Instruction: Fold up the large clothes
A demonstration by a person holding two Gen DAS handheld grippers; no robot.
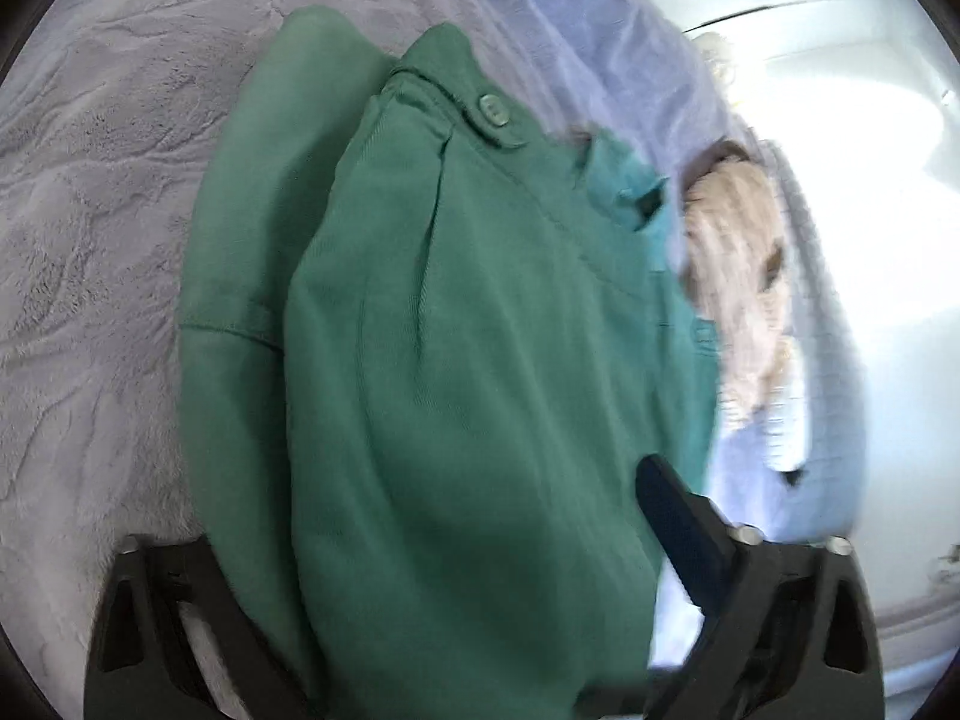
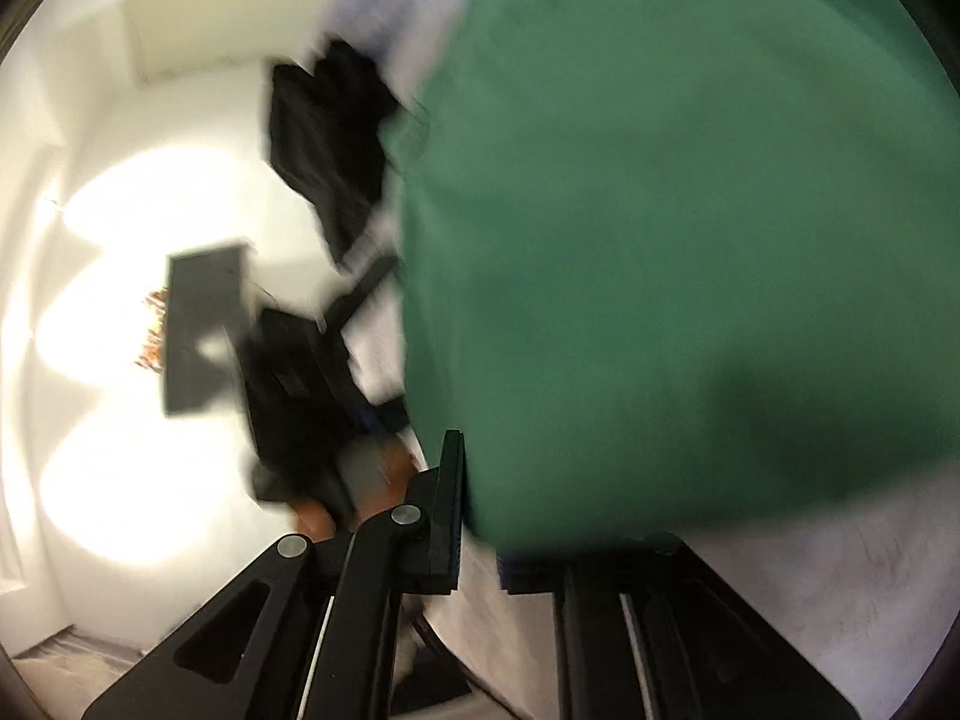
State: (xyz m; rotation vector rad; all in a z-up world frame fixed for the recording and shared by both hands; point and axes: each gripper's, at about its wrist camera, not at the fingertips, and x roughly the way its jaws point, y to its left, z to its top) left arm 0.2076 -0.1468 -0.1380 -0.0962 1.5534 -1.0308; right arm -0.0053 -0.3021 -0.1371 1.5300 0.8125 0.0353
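Green cloth fills most of both of your wrist views: a large green garment (image 1: 480,360) with a buttoned waistband, its green button (image 1: 492,107) showing near the top of the left view, lies in layered folds on a pale grey plush blanket (image 1: 102,180). Your left gripper (image 1: 456,588) has its fingers set wide apart, one on each side of the garment's near end; the right finger (image 1: 678,516) stands clear beside the cloth edge, while the left finger is covered by fabric, so you cannot tell whether the jaws press on anything. Beyond the garment lies a light blue fabric (image 1: 600,42), and beside it a blurred cream fluffy item (image 1: 738,276). In your right wrist view the same green garment (image 2: 690,240) spreads over the upper right, heavily blurred. Your right gripper (image 2: 480,534) has its left finger (image 2: 447,516) in plain sight just beside the cloth's lower edge; the other finger sits under the hem, and the fabric drapes into the gap, though the blur keeps you from telling whether it is pinched. Pale blanket (image 2: 810,570) shows below the garment. Left of it sit dark, smeared shapes (image 2: 324,150) against a bright white wall (image 2: 120,150)
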